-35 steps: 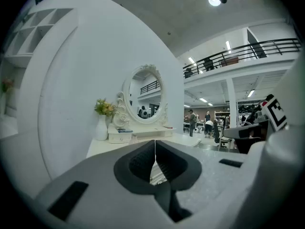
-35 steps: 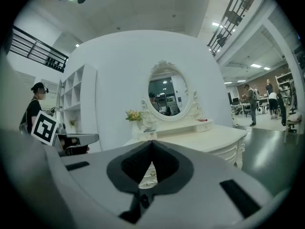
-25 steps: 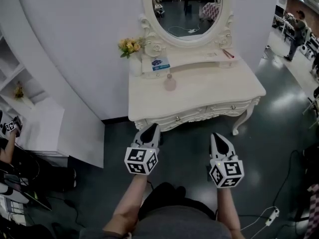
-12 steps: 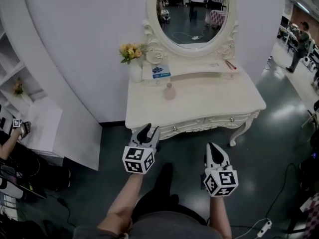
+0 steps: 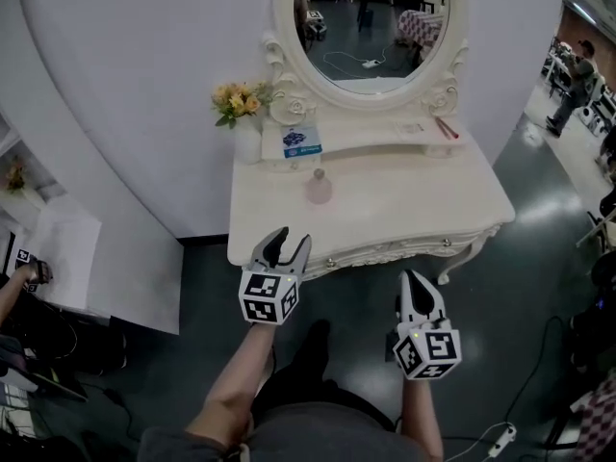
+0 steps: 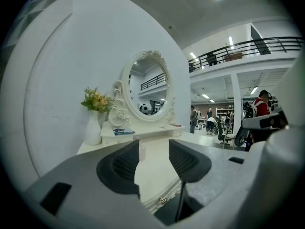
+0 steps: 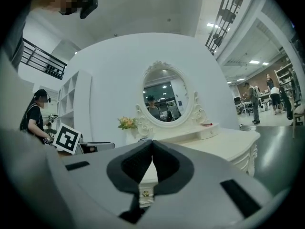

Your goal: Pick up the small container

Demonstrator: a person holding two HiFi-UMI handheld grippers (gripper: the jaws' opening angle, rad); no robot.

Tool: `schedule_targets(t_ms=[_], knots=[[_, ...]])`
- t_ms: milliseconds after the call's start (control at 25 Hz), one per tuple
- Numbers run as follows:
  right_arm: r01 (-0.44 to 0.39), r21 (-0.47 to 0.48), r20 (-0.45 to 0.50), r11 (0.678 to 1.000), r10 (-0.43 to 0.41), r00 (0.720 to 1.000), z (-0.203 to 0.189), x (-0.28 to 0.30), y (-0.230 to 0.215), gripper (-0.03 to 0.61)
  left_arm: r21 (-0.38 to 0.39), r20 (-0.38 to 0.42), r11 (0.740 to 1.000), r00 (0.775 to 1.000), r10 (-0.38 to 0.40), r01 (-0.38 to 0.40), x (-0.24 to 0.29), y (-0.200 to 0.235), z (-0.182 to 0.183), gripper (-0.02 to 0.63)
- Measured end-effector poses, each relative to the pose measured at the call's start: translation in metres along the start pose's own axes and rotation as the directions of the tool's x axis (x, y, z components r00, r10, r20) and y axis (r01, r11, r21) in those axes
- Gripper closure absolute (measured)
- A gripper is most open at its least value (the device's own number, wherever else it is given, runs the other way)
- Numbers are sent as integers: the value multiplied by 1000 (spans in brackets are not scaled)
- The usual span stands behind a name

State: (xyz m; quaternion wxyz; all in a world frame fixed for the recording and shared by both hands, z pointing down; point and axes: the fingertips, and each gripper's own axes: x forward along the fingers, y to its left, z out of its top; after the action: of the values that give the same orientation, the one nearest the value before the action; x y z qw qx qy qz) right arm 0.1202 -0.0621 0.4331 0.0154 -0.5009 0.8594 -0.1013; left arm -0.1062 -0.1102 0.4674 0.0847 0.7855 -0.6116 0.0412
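The small container (image 5: 319, 189), a pale pink bottle with a narrow neck, stands on the white dressing table (image 5: 414, 205), left of its middle. My left gripper (image 5: 287, 248) hovers at the table's front edge, short of the container, and its jaws are opening with nothing between them. In the left gripper view the gripper (image 6: 153, 147) points over the tabletop, and the container (image 6: 141, 151) peeks out beside the left jaw. My right gripper (image 5: 420, 282) hangs over the floor in front of the table with its jaws shut and empty (image 7: 152, 144).
An oval mirror (image 5: 371, 17) rises behind the table. On the raised back shelf are a white vase of yellow flowers (image 5: 239, 114), a blue-printed card (image 5: 301, 141) and a red item (image 5: 445, 128). A white shelf unit (image 5: 58, 248) stands left; a power strip (image 5: 500, 438) lies on the floor.
The left jaws have gone from shut to wide apart. The left gripper has moved forward to the table's front edge. The right gripper stays shut, a little lower in the view.
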Motion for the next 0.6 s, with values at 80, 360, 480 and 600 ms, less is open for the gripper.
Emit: schedule_targets(t_ms=[80,360,480,600], knots=[[8,4,-1,1000,-8,1000,1,16,-5,575,0,-11,1000,1000,-3,3,19,7,-1,426],[50,26,-7,998,-49,999,6,70,-24,575,13,-50,1000,998,-24,25,84,34,-4,408],[76,29,-17,997,-76,997,9,85,-32,575,15,-75,999,997,-37,38,108,44,-6,403],[99,34,-16,994,-99,995,13,100,-38,575,21,-93,998,994,-49,51,130,52,-8,400]])
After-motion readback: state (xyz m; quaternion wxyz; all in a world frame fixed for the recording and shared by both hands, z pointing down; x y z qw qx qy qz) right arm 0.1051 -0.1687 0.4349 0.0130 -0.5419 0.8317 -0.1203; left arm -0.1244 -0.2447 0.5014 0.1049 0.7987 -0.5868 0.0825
